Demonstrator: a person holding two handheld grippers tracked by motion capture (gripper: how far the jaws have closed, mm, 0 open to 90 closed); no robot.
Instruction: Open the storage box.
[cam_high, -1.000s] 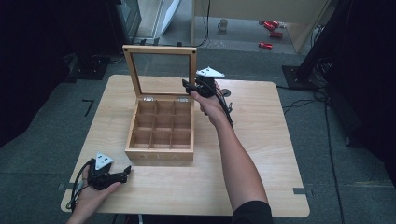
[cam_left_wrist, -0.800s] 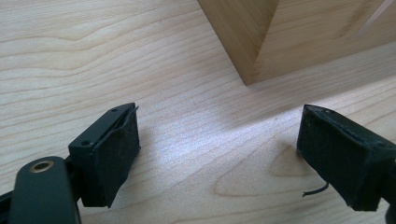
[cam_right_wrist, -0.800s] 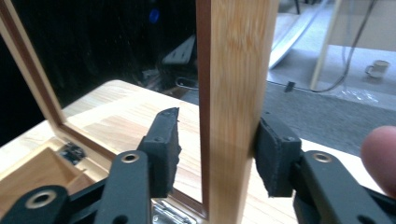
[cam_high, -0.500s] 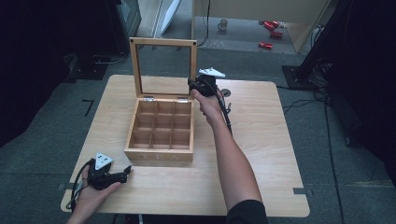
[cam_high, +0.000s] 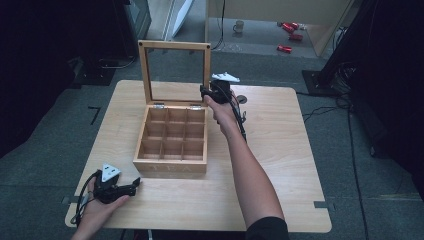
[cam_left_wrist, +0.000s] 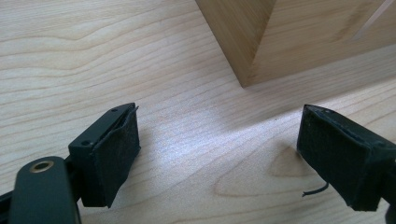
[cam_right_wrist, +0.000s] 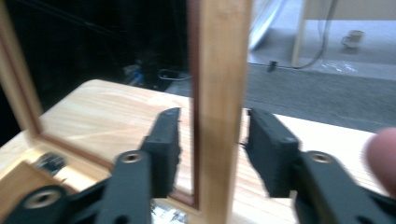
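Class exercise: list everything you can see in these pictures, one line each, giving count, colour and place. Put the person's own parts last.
Table: one, light wood, centre of the room.
Tea box: one, light wood, nine empty compartments, on the table, left of middle.
Lid: one, wood frame with clear pane, hinged upright at the box's far edge.
Mug: one, pale, floor beyond the table.
Red items: three, floor at far right, too small to identify.
Left gripper: one, black, open, near left table corner.
Right gripper: one, black, jaws astride the lid's right frame post.
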